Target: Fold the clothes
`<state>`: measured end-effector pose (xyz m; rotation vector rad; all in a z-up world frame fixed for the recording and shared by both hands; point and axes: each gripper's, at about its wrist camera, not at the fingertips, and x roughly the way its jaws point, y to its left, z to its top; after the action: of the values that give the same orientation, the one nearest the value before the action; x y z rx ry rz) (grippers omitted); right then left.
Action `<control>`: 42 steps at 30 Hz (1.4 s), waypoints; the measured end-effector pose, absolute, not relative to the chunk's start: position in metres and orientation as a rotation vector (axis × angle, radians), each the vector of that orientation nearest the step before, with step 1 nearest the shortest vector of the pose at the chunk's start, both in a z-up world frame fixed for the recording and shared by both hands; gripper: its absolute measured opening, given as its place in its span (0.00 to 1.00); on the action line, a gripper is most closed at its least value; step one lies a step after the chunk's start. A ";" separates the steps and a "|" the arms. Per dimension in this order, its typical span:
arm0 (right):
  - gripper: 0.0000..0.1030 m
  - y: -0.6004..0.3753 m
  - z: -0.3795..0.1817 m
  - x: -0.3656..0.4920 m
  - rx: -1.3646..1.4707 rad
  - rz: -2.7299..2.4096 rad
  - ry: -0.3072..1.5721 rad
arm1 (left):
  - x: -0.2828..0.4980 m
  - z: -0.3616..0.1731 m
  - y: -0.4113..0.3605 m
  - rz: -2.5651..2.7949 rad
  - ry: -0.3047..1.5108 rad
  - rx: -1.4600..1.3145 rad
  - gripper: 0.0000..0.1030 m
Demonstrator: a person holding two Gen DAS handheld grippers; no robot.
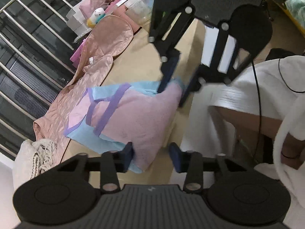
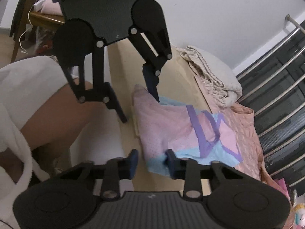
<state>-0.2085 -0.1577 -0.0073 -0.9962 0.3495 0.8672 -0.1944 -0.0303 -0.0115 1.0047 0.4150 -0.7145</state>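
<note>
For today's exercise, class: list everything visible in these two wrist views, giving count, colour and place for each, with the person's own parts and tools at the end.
garment: one, pink and light blue with purple straps, folded on the table near its edge.
quilted cloth: one, peach-pink, spread beside the garment toward the railing.
fringed throw: one, cream, bundled at the table end.
plush toy: one, white and yellow, among the far clutter.
table: one, beige.
railing: one, metal bars.
left gripper: black, open, at one garment corner.
right gripper: black, open, at the opposite corner.
robe: white, on the seated person.
</note>
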 end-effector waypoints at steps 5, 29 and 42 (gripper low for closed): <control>0.06 -0.174 0.014 -0.216 -0.922 0.913 0.388 | -0.206 0.014 -0.023 -0.812 0.482 0.953 0.11; 0.28 -0.207 0.037 -0.042 -0.395 0.569 0.561 | 0.015 0.056 0.060 -0.525 0.831 -0.146 0.56; 0.39 -0.245 0.011 -0.003 0.344 0.606 0.768 | -0.003 0.028 0.053 -0.451 0.872 -0.413 0.43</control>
<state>-0.0026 -0.2454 0.0108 0.3444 0.7684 0.6063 -0.0031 0.0531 0.0276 -0.4128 0.8721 -0.4508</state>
